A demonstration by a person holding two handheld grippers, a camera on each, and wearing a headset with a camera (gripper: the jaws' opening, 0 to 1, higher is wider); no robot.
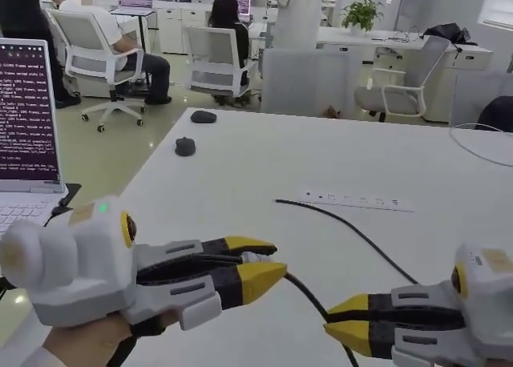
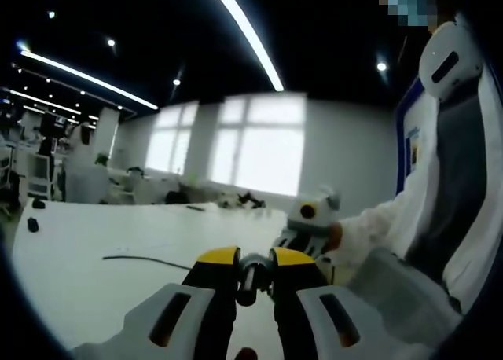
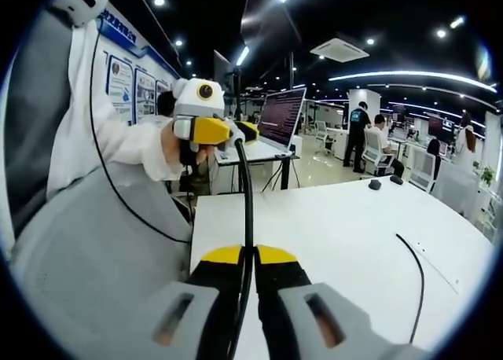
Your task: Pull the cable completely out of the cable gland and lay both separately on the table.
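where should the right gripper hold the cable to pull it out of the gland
On the short, straight stretch of cable close to the cable gland, jaws across it, coming from the end opposite the left gripper, which clamps the gland. A pull there probably runs straight along the gland's bore instead of just dragging the slack on the table. The right gripper is shut there.

Head view down over the table (image 1: 240,191); gripper views low, face to face.

A black cable (image 1: 361,237) crosses the white surface (image 1: 240,183). It joins the closed jaws of the left gripper (image 1: 276,259) and the right gripper (image 1: 329,319). Two computer mice (image 1: 185,146) lie farther back.
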